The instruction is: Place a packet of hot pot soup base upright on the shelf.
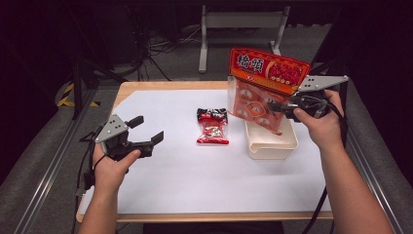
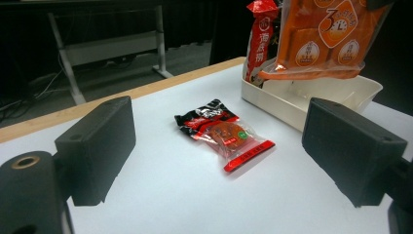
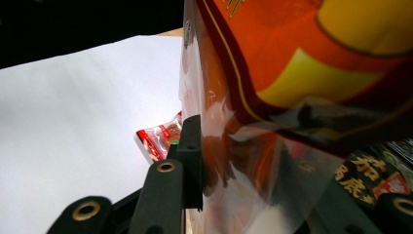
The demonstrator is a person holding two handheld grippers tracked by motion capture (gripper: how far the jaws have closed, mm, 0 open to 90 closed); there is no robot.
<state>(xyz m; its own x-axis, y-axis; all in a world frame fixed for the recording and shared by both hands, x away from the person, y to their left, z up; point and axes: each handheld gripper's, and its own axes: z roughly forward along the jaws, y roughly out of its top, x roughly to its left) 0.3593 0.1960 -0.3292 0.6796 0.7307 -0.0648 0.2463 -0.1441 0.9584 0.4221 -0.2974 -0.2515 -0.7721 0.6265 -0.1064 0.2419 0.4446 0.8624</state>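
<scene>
Fingers of right gripper [image 1: 280, 106] squeeze big orange bag [image 1: 265, 80], hanging it over white tray [image 1: 272, 146] just below, ready to drop in. Left gripper [image 1: 146, 130] fingers wide, holding nothing, aimed at small red packet [image 2: 224, 134] ahead on tabletop [image 1: 195, 170].

Snack packet [image 1: 212, 126] lies flat at frame centre on the table [image 1: 195, 185]; tray [image 1: 271, 144] just right of it. Large bag [image 1: 263, 87] hangs over the tray in the right gripper [image 1: 278, 106], upper right. Left gripper [image 1: 146, 130] at left, apart from all 3
</scene>
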